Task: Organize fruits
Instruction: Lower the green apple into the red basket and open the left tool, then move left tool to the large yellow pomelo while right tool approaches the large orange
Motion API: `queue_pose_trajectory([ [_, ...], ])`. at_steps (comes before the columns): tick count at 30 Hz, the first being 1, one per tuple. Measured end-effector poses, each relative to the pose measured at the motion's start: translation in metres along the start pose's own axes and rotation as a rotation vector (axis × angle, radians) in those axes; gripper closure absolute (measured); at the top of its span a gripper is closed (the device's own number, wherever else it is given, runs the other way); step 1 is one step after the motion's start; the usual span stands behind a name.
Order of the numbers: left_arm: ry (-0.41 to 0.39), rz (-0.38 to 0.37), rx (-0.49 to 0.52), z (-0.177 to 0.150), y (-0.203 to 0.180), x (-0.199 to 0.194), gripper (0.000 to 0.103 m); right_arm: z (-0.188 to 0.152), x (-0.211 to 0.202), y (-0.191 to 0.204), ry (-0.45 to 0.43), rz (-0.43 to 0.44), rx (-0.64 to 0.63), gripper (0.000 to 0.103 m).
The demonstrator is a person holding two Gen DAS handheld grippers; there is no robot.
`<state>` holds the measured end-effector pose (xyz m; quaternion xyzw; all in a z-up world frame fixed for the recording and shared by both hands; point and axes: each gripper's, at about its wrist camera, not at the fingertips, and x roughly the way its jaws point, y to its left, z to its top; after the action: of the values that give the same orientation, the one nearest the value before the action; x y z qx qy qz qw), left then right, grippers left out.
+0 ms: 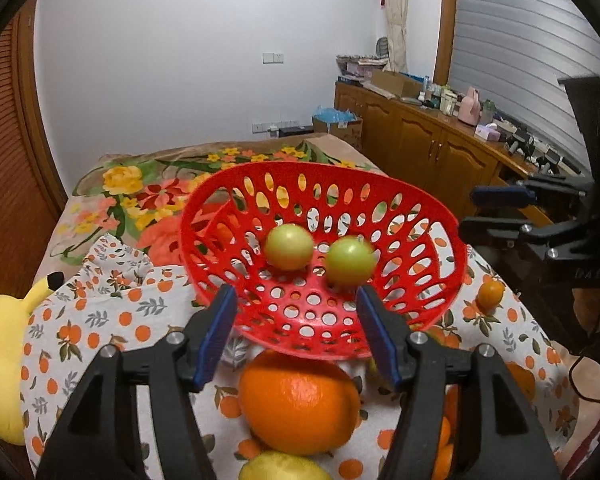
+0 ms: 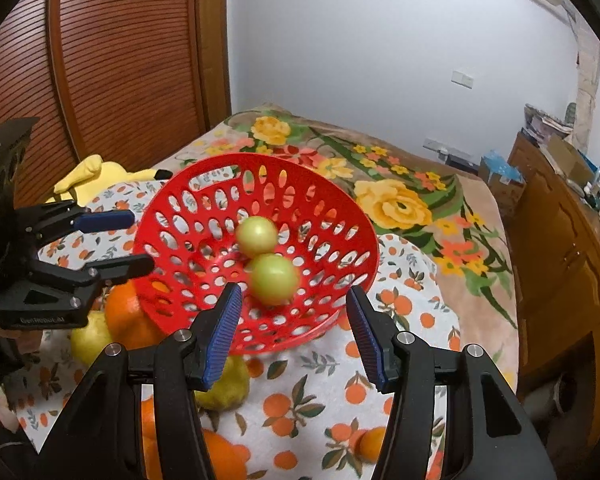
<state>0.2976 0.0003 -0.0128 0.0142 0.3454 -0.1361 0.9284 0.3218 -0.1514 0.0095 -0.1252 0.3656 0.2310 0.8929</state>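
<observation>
Nearest the left wrist camera: left gripper [image 1: 296,316], black frame with blue ribbed pads, jaws parted with nothing between the pads. A large round orange [image 1: 298,402] lies just below and between the fingers on the white cloth with orange-fruit print [image 1: 112,320]. Right gripper [image 2: 294,316], same build, jaws likewise apart and holding nothing.

Bed with a floral blanket [image 2: 400,200] carries everything; the printed cloth is spread over its near part.

Red perforated plastic basket [image 1: 416,256] sits tilted, its near rim resting on top of the large orange, its opening facing both cameras. Inside it: two round green fruits [image 1: 289,247], side by side in the left wrist view, close together; whether they touch is unclear. The nearer one is blurred in the right wrist view.

Yellow plush toy [image 1: 4,344] at the cloth's left edge.

Loose fruit on the cloth outside the basket: a yellow-green pear [image 2: 226,388] below the basket's near rim, a second yellowish pear [image 2: 90,338] beside the large orange, and a small orange [image 1: 490,294] just right of the basket.
</observation>
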Motion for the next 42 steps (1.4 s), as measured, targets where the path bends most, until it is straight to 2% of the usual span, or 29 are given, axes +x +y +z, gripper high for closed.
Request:
queue_pose_trajectory([
  [6,-0.031,0.010,-0.015,-0.018,0.006,-0.028,0.035,-0.019,-0.020,0.014,-0.025,0.002,0.023,0.047],
  [13,-0.041,0.000,-0.026,-0.042,0.007,-0.052,0.031,-0.049,-0.038,0.026,-0.051,-0.002,0.085,0.040],
  [17,-0.035,-0.015,-0.047,-0.062,0.009,-0.059,0.023,-0.064,-0.047,0.031,-0.053,-0.004,0.109,0.040],
  [25,-0.010,-0.018,-0.064,-0.089,0.006,-0.062,0.022,-0.085,-0.057,0.036,-0.067,-0.009,0.143,0.035],
  [34,0.029,0.007,-0.088,-0.107,0.006,-0.058,0.022,-0.102,-0.048,0.040,-0.065,-0.018,0.164,0.034],
  [42,0.069,0.016,-0.116,-0.115,0.005,-0.046,0.022,-0.112,-0.042,0.047,-0.056,0.021,0.180,0.031],
])
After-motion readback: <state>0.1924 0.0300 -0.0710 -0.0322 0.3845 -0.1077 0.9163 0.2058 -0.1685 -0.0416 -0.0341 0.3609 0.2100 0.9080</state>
